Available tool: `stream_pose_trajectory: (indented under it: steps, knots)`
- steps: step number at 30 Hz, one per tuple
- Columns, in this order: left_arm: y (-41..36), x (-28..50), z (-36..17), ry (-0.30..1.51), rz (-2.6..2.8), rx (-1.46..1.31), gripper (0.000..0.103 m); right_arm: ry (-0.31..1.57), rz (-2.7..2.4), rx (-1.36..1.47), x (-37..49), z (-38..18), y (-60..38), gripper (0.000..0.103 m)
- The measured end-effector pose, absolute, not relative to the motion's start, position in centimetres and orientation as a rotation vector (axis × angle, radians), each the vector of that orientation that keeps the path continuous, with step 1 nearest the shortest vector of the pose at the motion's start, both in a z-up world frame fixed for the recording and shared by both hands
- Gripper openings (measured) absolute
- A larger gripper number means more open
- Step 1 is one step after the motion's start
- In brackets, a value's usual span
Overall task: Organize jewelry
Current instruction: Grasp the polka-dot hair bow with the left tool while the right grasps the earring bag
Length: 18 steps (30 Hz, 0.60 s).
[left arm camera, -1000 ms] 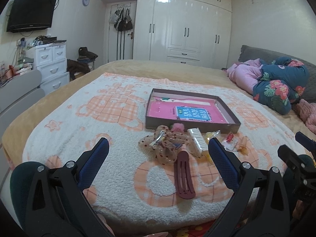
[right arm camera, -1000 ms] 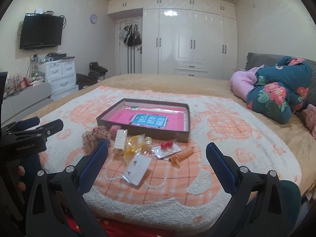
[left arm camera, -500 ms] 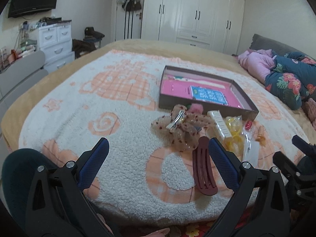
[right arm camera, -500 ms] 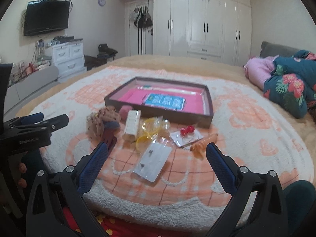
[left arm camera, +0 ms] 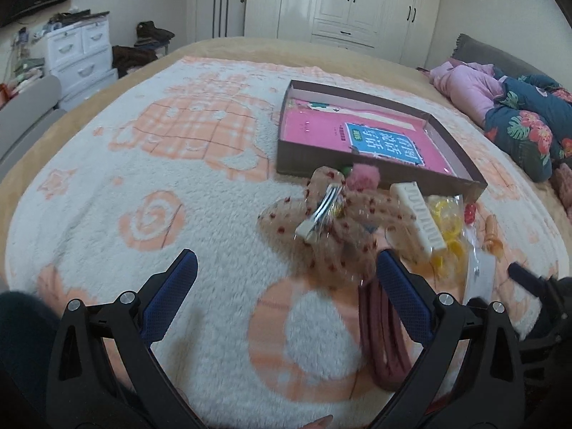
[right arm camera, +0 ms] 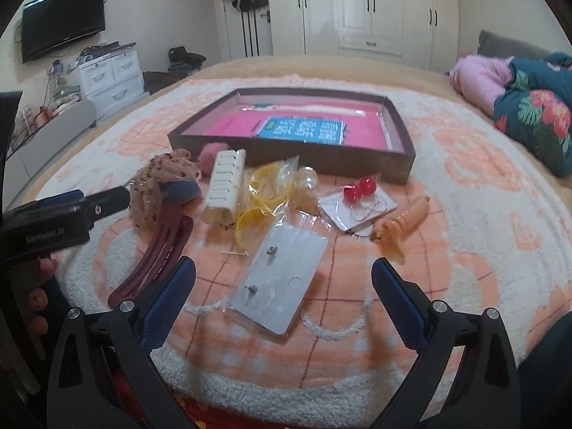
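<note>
Two grippers hang over a heap of hair accessories and jewelry on the fleecy blanket (right arm camera: 464, 164), both with jaws spread wide and nothing between them. The left gripper (left arm camera: 286, 286) points at the dotted mesh bow (left arm camera: 332, 228), which lies just ahead of it and a little toward its right finger; the bow's metal clip (left arm camera: 320, 214) faces up and runs slantwise, near end toward the gripper, far end toward the box (left arm camera: 304, 164). Under that same right finger lies the dark red hair clip (left arm camera: 382, 332), its long axis running nearly straight away from the gripper, so a grab there would call for jaws set across it rather than along it. The right gripper (right arm camera: 284, 282) sits over the earring card (right arm camera: 282, 279), a flat clear sleeve lying between its fingers with its long side slanted up to the right. Just beyond are the yellow rings in a bag (right arm camera: 264, 193), the white comb clip (right arm camera: 225, 186), the red bead earrings (right arm camera: 357, 189) and the orange clip (right arm camera: 404, 221), all close together in front of the box's near wall. The box itself sits straight ahead of both grippers, open, with a pink lining. My guess is the bow is the left hand's target, being nearer that side, and the card the right's.
</note>
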State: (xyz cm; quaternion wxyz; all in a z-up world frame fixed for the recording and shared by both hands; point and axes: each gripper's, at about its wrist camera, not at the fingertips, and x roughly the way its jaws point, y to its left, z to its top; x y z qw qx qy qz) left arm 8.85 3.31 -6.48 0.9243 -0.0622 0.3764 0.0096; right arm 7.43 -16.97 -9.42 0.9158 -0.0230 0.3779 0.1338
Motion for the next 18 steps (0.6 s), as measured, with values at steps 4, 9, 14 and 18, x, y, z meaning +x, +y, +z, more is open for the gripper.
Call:
stream_pose_trajectory:
  steps: [4,9,14,18]
  knots:
    - [3.1,10.6,-6.0,0.769,-0.042,-0.131,0.092,0.817,0.282,-0.037,8.3,-10.1,-16.7,0.081]
    - [2.5,12.5,-6.4,0.811,-0.092,-0.125,0.092,0.846,0.294,-0.026,8.6,-10.7,-16.6,0.06]
    - [2.3,13.8,-6.9,0.822,-0.113,-0.103,0.078,0.843,0.296,-0.011,8.7,-10.6,-17.4,0.043]
    - [2.6,14.0,-7.3,0.831,-0.135,-0.123,0.05,0.829,0.289,0.002,8.6,-10.2,-18.2,0.041]
